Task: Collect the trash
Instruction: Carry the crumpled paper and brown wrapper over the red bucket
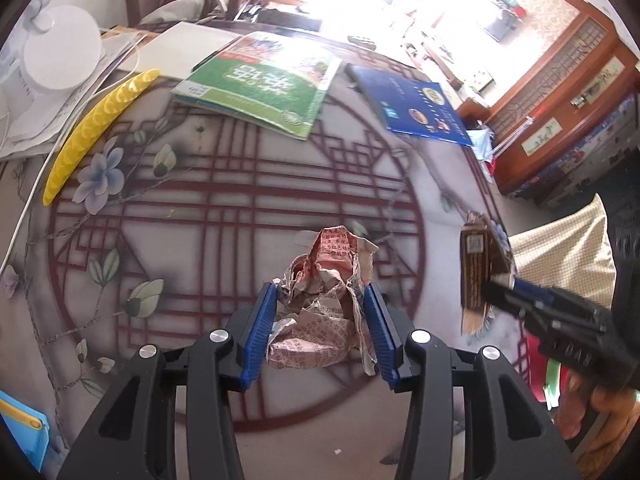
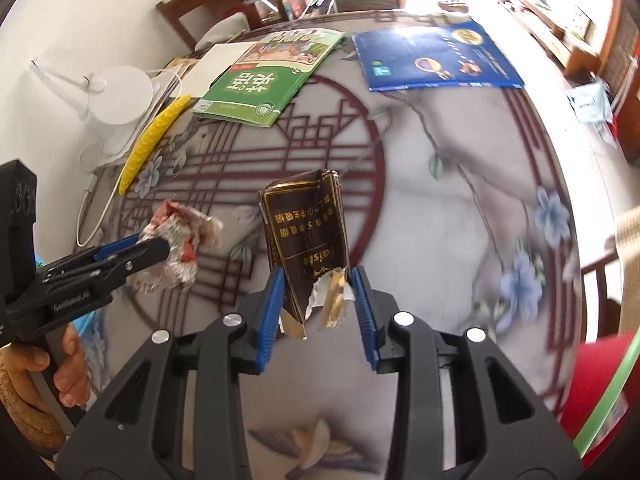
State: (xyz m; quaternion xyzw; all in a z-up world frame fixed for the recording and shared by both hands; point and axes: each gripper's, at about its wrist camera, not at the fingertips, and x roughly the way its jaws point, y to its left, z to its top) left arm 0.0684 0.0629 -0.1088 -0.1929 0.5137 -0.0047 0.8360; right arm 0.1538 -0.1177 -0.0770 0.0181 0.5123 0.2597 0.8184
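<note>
A crumpled wad of pink printed paper (image 1: 320, 320) hangs above the patterned tablecloth (image 1: 224, 216), and my left gripper (image 1: 320, 296) is shut on it, blue pads pressing both sides. The right wrist view shows this left gripper (image 2: 154, 246) from the side at the left, with the wad (image 2: 180, 236) in it. A torn brown cigarette pack (image 2: 308, 232) stands upright between the pads of my right gripper (image 2: 317, 280), which is shut on its lower end. In the left wrist view that right gripper (image 1: 504, 292) and the pack (image 1: 476, 272) are at the right, above the table's edge.
A green book (image 1: 264, 80), a blue booklet (image 1: 416, 104), a yellow curved strip (image 1: 92, 132) and a white lamp base (image 1: 60, 52) on papers lie along the far side. A red container with a green rim (image 2: 592, 392) is beside the table at the lower right. Chairs stand behind.
</note>
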